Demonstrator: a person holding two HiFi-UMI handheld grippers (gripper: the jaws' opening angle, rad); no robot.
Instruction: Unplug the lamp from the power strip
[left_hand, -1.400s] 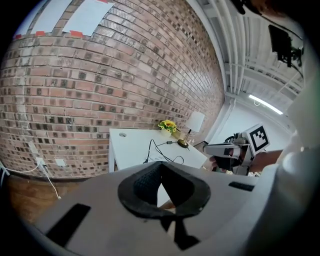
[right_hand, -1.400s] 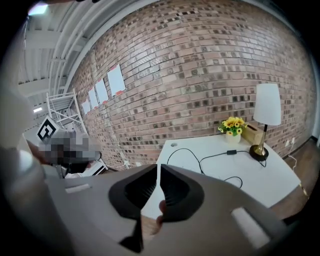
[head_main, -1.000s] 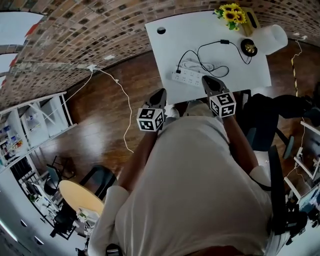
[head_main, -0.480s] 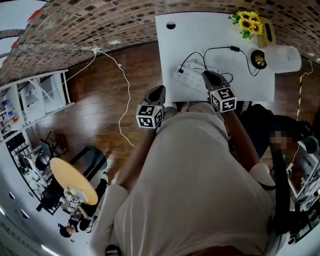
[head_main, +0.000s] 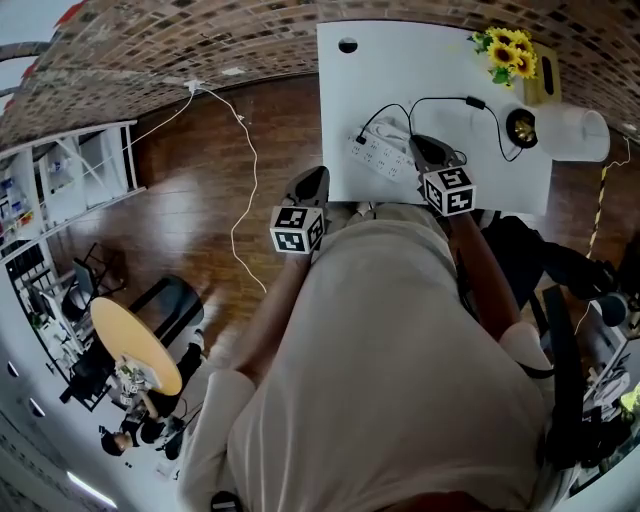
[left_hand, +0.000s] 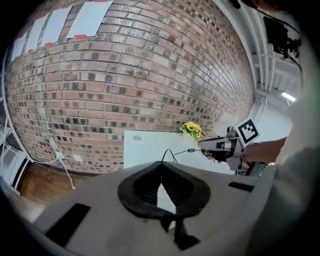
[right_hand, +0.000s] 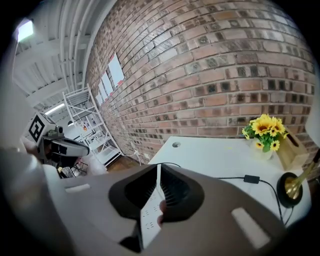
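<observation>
The bit you're after is the small black plug (head_main: 362, 139), seated in the left end of the long white plastic power strip (head_main: 385, 152). That strip lies slantwise near the near edge of the white rectangular counter (head_main: 400, 60), towards its left edge. From the plug, the thin black cord (head_main: 445, 98) loops across to the brass-based lamp with a white shade (head_main: 520, 127), over by the right edge.

Your right claw (head_main: 416, 140) hangs over the near edge at the strip's right end. Its tips are pinched nearly together on nothing, and a sliver of the strip shows through the slit. I can't tell if it's touching the strip. Your left claw (head_main: 320, 172) is also closed and empty, off the near left corner over the wooden floor.

So I'd say neither claw is ready to grab yet. My tips:

- Open whichever claw goes for the plug before you reach it, not on top of it.
- Take the plug by its body, never the cord. Tugging the cord would probably drag the lamp along.
- Press the other claw down on the strip, away from the plug. It looks light and will likely lift or slide otherwise.
- Pull straight out along the prongs, no twisting.
</observation>
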